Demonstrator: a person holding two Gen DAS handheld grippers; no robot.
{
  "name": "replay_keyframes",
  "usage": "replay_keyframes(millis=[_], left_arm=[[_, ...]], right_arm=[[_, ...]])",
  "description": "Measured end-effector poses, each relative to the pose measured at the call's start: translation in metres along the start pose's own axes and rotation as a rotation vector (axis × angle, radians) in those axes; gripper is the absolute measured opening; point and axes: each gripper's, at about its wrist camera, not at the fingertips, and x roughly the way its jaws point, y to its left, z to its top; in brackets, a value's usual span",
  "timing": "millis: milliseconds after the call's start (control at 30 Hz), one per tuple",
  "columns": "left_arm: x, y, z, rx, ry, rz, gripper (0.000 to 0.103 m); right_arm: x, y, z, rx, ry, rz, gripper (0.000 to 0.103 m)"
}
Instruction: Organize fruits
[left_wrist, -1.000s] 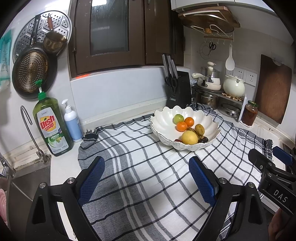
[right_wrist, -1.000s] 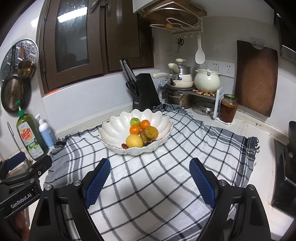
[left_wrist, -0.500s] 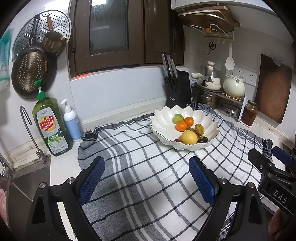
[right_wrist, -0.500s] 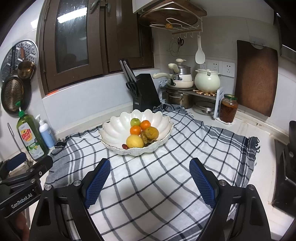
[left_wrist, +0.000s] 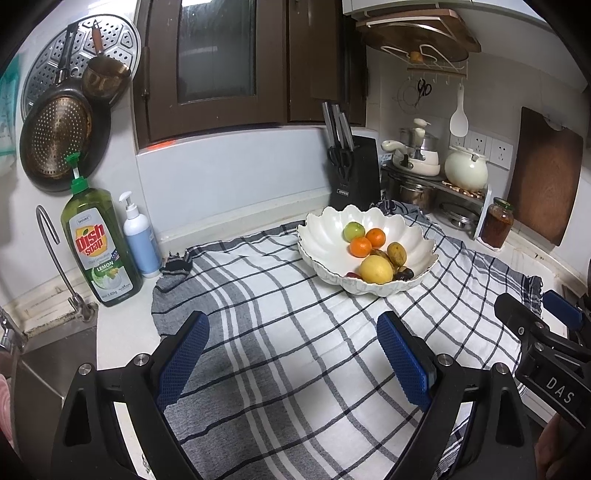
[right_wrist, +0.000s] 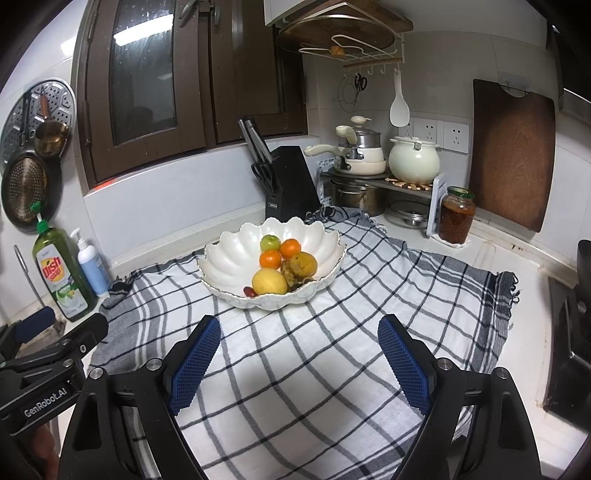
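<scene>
1. the left gripper (left_wrist: 291, 350) had matte black arms, silver screws and blue dimpled pads (left_wrist: 183, 360).
2. the right gripper (right_wrist: 299, 356) looked the same; its black side read "das" in white.
3. the left's side read "genrobot.ai".

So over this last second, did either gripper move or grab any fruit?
Nothing visibly changed. The left gripper and right gripper hover over the checked cloth with jaws open and empty, and the fruit stays in the white scalloped bowl.
</scene>
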Motion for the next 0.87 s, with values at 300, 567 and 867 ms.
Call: replay_keyframes(millis=[300,567,867], left_arm=[[0.0002,0.0003,-0.0003,0.0,0.0,-0.001,0.093],[0.0018,-0.0007,-0.0024,0.001,0.001,-0.001,0.096],[0.0049,-0.0018,-0.0078,0.001,0.0,-0.004,0.096]], right_arm=[[0.0003,-0.0008,-0.0003,0.001,0.0,0.001,0.088],[0.0008,-0.0016,-0.0016,0.002,0.002,0.002,0.088],[0.0012,-0.0006,-0.0041,0.002,0.007,0.0,0.088]])
